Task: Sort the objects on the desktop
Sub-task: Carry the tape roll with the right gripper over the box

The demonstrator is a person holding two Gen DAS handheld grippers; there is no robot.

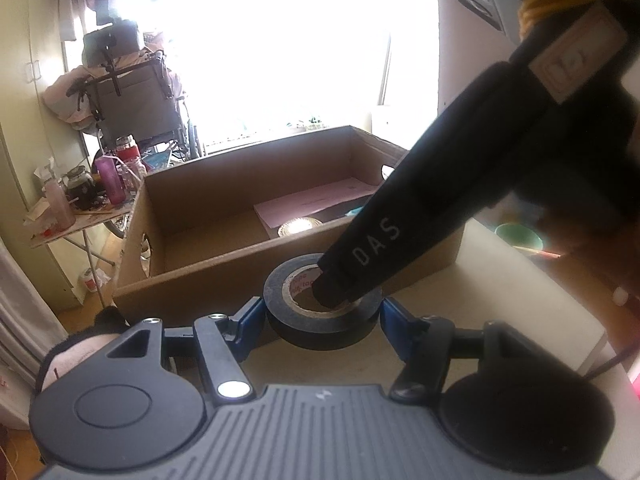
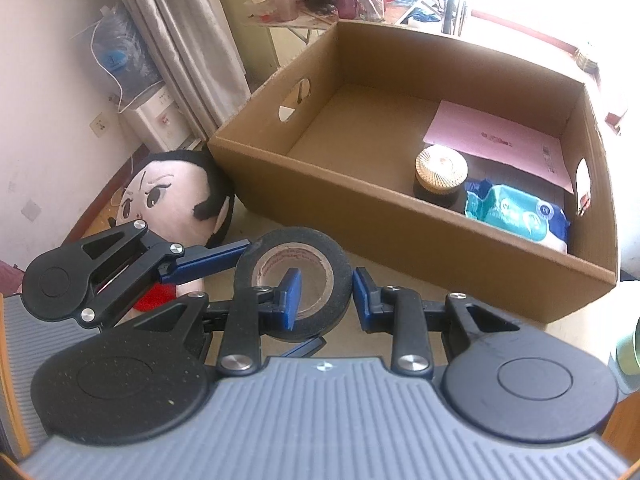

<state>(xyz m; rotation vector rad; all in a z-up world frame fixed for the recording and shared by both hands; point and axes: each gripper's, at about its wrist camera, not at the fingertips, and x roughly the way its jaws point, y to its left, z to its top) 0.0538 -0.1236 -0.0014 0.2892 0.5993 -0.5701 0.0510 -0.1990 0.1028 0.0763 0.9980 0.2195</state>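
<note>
The tape roll [image 2: 294, 280] is black with a tan core. The box [image 2: 400, 216] is brown cardboard, holding a pink envelope [image 2: 500, 140], a gold-lidded jar [image 2: 440, 172] and a teal wipes pack [image 2: 520, 212]. The doll [image 2: 172, 196] has a pale pink face, black hair.

Daylight from the window [image 1: 280, 52] overexposes the upper left-wrist view, leaving foreground objects dim and backlit; the right-wrist view is evenly lit; fisheye curvature bends both frames' edges.
</note>
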